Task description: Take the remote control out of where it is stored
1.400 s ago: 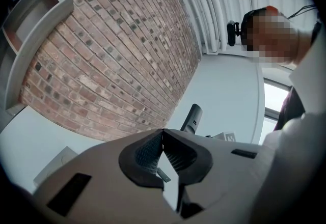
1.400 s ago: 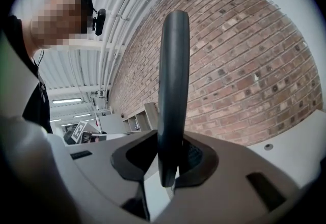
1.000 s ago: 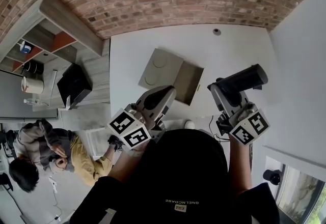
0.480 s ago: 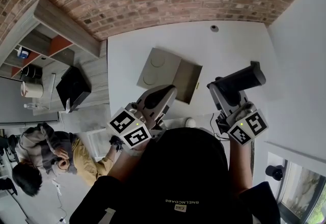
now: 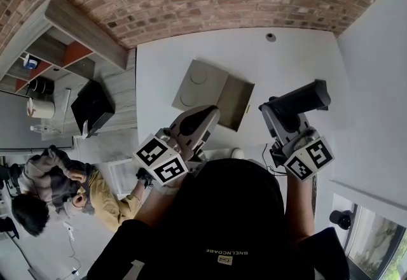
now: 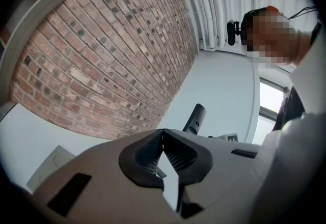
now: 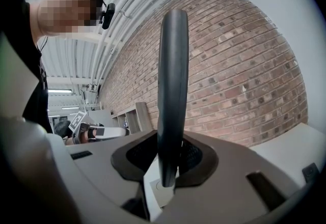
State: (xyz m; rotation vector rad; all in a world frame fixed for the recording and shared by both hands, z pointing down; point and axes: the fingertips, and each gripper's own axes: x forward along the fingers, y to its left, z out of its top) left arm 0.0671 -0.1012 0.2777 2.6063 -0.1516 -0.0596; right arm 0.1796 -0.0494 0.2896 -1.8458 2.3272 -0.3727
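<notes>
Light lettering (image 5: 230, 252) with a logo sat on the person's black top (image 5: 222, 209), upside down, too small to read. Pale mark (image 6: 196, 126) on the remote control (image 6: 195, 117) was illegible too. Left cube (image 5: 159, 161) and right cube (image 5: 310, 159) bore square markers only.

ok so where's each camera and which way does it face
Head view: head-mounted, steeply down at table and box; shows the person's arms, left gripper, right gripper.
Left gripper view: on the left gripper, along its shut jaws toward brick wall; upper body at right.
Right gripper view: on the right gripper, along jaws clamped on remote control.
Shared: head and left gripper views show the remote control.
</notes>
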